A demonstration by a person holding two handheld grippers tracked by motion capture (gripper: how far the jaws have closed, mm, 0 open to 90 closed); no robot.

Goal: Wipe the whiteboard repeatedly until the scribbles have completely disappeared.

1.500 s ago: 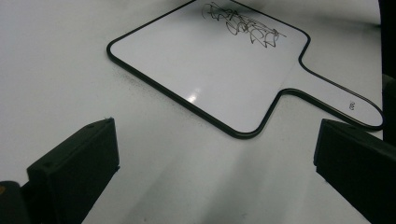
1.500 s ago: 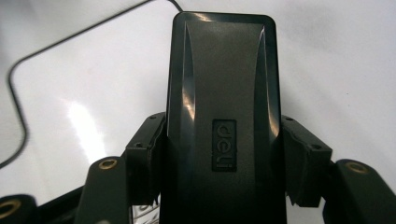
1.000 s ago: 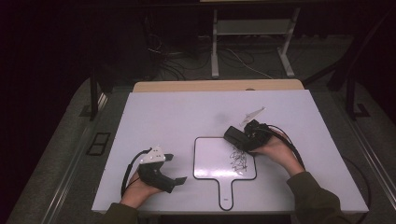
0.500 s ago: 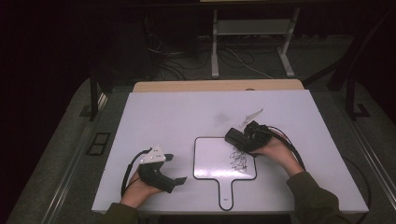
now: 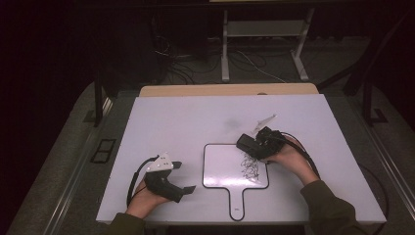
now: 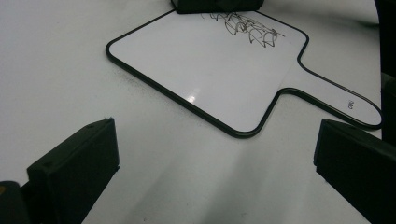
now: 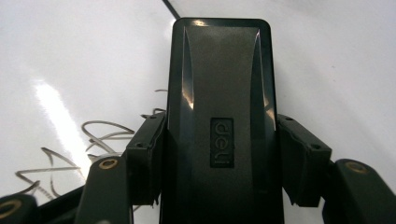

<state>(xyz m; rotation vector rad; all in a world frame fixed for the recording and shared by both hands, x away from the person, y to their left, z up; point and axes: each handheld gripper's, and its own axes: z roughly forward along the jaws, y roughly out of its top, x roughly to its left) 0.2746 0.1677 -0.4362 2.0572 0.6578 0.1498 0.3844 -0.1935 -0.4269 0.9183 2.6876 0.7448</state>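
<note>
One eraser (image 7: 219,126) pinched tight in right gripper (image 5: 255,146), at top edge of whiteboard (image 5: 220,166), beside scribble (image 5: 250,166). Left gripper (image 5: 182,177) spread wide, near table's (image 5: 195,117) front edge. Might push whiteboard sideways, nothing holding it.

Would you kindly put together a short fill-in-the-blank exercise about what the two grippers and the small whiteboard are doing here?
1. The right gripper is shut on a black ____ marked "deli".
2. The paddle-shaped whiteboard bears black ____ near its right edge.
3. The left gripper rests on the table with its jaws ____ and nothing between them.
4. The whiteboard's handle points toward the ____.

Missing words: eraser; scribbles; open; person
</note>
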